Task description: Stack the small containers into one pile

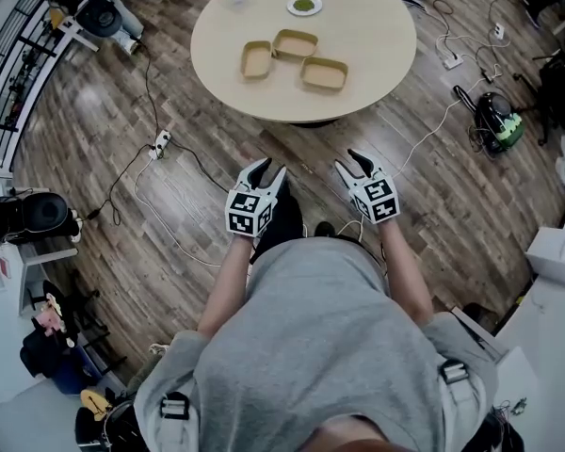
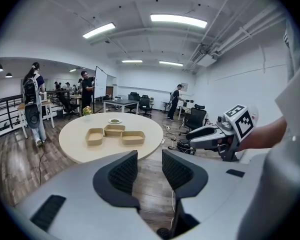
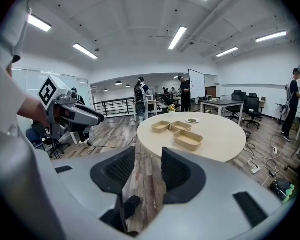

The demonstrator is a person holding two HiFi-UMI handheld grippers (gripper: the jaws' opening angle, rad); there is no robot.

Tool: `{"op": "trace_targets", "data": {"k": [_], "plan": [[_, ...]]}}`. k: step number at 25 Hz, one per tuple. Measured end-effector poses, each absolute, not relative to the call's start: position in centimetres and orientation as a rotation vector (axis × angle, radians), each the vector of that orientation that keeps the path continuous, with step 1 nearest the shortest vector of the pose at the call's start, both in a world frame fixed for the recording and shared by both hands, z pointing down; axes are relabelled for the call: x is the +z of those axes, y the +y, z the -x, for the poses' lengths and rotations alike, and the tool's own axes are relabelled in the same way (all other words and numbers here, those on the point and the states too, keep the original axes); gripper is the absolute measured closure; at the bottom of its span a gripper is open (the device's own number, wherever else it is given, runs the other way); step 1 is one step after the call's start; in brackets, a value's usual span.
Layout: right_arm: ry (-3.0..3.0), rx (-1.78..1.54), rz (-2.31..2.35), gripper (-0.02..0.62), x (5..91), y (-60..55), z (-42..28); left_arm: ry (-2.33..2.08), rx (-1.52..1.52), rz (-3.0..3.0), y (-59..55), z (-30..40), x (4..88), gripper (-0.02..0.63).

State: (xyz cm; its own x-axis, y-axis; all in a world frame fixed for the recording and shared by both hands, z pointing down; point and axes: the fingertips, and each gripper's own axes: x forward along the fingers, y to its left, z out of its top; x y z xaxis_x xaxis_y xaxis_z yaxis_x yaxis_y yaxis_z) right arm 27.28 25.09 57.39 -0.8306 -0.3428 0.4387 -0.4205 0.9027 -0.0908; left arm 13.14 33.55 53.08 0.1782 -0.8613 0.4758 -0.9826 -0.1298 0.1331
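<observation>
Both grippers are held over the wooden floor (image 1: pixel 122 139), short of the round table (image 1: pixel 377 55) and well apart from everything on it. The left gripper (image 1: pixel 269 169) is released: its two ribbed jaws stand apart with only floor and the table edge visible between them. The right gripper (image 1: pixel 351 161) is in the same condition, jaws apart and nothing between them. The two grippers sit side by side, near each other, and both point toward the table. Three shallow tan containers lie on the tabletop in a tight cluster, open side up, and none sits inside another. The left container (image 1: pixel 256 59) sits nearest the table's left side. The middle container (image 1: pixel 295 43) sits farther from the person, and its corners meet or nearly meet the other two. The right container (image 1: pixel 324 73) lies closest to the table's near edge. In both gripper views the cluster appears above and beyond the jaw gap, not within it. A small dish (image 1: pixel 304 5) with green contents stands behind the cluster, apart from it. No gripper touches any container.
</observation>
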Motion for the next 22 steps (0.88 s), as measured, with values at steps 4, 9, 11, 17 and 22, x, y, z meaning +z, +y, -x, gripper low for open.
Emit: {"op": "trace_targets", "data": {"k": [4,9,11,17,22], "plan": [[-2.631,0.278,-0.599,0.422,57.7,23.4,-26.9,-1.704,0.400,-2.076,31.6,-12.5,53.3,0.451],[-2.603,0.298,-0.633,0.423,58.0,21.5,-25.5,-1.649,0.397,-2.081,29.3,-10.9,54.0,0.451],[-2.595,0.311,-0.646,0.423,57.9,21.0,-24.8,-1.628,0.396,-2.085,28.5,-10.2,54.1,0.451],[-2.565,0.327,-0.670,0.428,58.2,19.2,-23.5,-1.583,0.388,-2.118,25.5,-9.0,53.9,0.451],[-2.539,0.350,-0.694,0.430,58.5,18.3,-22.2,-1.543,0.389,-2.115,24.3,-7.4,54.7,0.451]]}}
